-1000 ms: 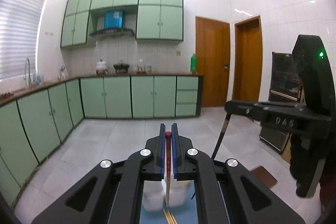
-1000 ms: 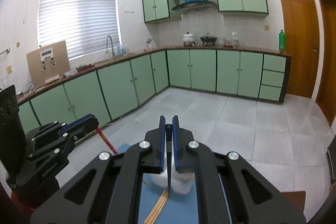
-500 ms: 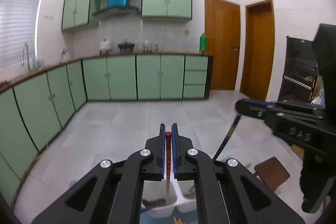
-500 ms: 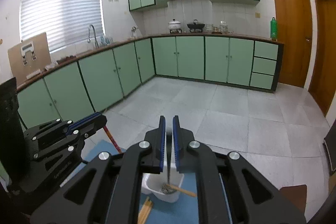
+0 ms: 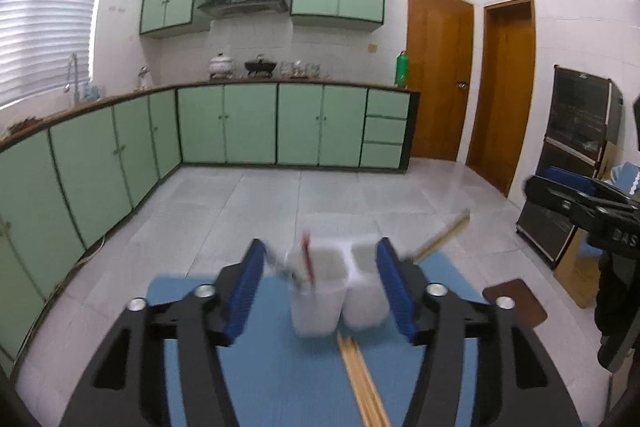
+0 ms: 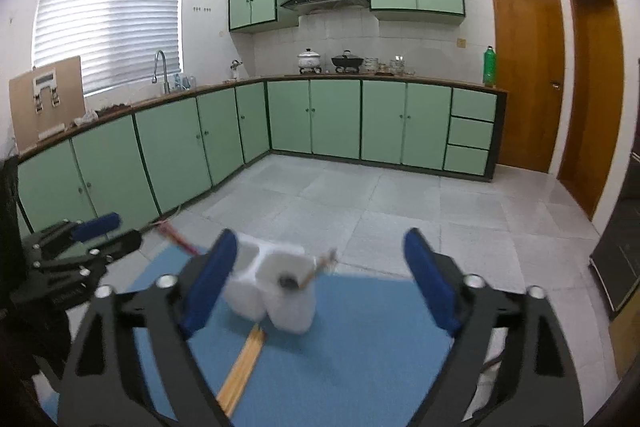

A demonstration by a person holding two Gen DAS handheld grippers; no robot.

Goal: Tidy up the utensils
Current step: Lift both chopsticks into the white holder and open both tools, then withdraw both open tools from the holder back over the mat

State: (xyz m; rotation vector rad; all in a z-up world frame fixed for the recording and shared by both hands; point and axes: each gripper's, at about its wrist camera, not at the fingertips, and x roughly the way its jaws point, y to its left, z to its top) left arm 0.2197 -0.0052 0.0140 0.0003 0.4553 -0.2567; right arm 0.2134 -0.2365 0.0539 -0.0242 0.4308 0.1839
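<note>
Left wrist view: my left gripper (image 5: 320, 281) has its jaws apart and opening, the blue pads clear of everything. Seen between them, on the blue mat (image 5: 280, 379), stands the white two-cup holder (image 5: 340, 295). A red-handled utensil (image 5: 306, 259) stands in the holder's left cup, blurred, its lower end inside the cup; nothing is pinched by my pads. A wooden-handled utensil (image 5: 442, 235) leans out of the right cup toward the upper right, past my right finger. A bundle of bamboo chopsticks (image 5: 362, 379) lies flat on the mat just in front of the holder, pointing toward the camera. My right gripper (image 5: 580, 203) shows at the right edge of this view, dark and partly cut off.

Right wrist view: my right gripper (image 6: 320, 273) also has its jaws wide apart and opening, with nothing gripped. The holder (image 6: 280, 291) sits on the mat (image 6: 380, 347) between the fingers, nearer the left one. In its near cup a dark utensil head (image 6: 289, 282) rests with a wooden handle (image 6: 322, 265) slanting up to the right; motion blur hides what kind of utensil it is. The red handle (image 6: 178, 239) sticks out to the left behind the holder. The chopsticks (image 6: 244, 367) lie on the mat below the holder. My left gripper (image 6: 86, 239) is at the left edge.

Background: green cabinets (image 6: 316, 119) and a grey tiled floor (image 6: 360, 203).
</note>
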